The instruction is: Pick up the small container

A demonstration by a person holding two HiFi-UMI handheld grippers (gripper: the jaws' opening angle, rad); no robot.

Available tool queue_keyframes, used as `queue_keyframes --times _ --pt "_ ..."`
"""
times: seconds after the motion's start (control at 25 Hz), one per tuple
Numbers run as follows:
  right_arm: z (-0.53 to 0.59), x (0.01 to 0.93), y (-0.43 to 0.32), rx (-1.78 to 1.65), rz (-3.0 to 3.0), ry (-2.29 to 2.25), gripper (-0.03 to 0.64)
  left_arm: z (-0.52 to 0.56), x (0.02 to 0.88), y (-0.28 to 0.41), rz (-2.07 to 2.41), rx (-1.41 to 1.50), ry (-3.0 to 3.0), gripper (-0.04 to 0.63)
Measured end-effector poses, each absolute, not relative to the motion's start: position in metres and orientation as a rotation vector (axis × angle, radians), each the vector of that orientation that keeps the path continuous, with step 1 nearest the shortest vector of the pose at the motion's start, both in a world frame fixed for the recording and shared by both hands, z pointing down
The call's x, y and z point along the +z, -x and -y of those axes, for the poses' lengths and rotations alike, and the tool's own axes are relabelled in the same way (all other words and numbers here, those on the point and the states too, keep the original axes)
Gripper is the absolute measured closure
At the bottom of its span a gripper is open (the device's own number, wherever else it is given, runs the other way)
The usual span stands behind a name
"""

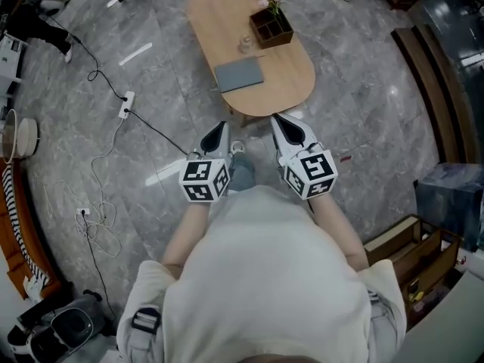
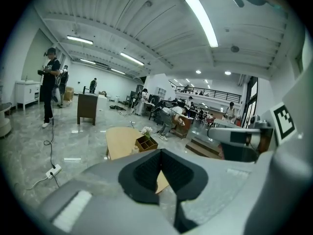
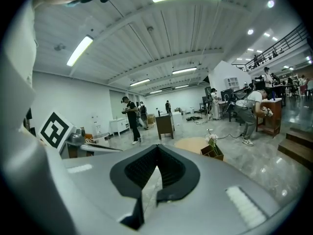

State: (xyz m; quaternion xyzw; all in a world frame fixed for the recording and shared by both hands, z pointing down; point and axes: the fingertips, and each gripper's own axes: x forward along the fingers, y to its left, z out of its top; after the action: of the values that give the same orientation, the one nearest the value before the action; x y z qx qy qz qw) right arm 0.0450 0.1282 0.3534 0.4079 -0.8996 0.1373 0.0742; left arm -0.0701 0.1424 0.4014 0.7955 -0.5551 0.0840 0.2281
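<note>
The small clear container (image 1: pixel 246 44) stands on the oval wooden table (image 1: pixel 287 82), between a wooden box with pink flowers (image 1: pixel 271 27) and a flat grey pad (image 1: pixel 239 74). Both grippers hang side by side over the floor just short of the table's near end. My left gripper (image 1: pixel 219 131) is shut with nothing in it, and so is my right gripper (image 1: pixel 281 123). In the left gripper view the shut pads (image 2: pixel 149 168) frame the table (image 2: pixel 120 138), the flower box (image 2: pixel 146 142) and the container (image 2: pixel 135 149). In the right gripper view the flower box (image 3: pixel 213 152) shows past the shut gripper (image 3: pixel 156 153).
A power strip (image 1: pixel 125 104) and loose cables trail over the grey floor at the left. Wooden crates (image 1: pixel 412 252) and a dark blue box (image 1: pixel 450 195) stand at the right. A dark cabinet (image 2: pixel 88 109) and several people are farther off in the hall.
</note>
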Motion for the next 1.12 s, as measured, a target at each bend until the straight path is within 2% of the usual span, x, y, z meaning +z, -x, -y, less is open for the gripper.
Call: queue_keyframes --times 0.56,1.12 --pt "0.022 0.353 -0.004 0.429 2.611 -1.309 0.618 0.017 0.410 0.103 1.405 0.284 -2.227 0.594" --pt "0.111 0.377 0.019 0.500 2.509 -1.422 0.618 0.123 0.450 0.128 1.289 0.370 -2.247 0.594"
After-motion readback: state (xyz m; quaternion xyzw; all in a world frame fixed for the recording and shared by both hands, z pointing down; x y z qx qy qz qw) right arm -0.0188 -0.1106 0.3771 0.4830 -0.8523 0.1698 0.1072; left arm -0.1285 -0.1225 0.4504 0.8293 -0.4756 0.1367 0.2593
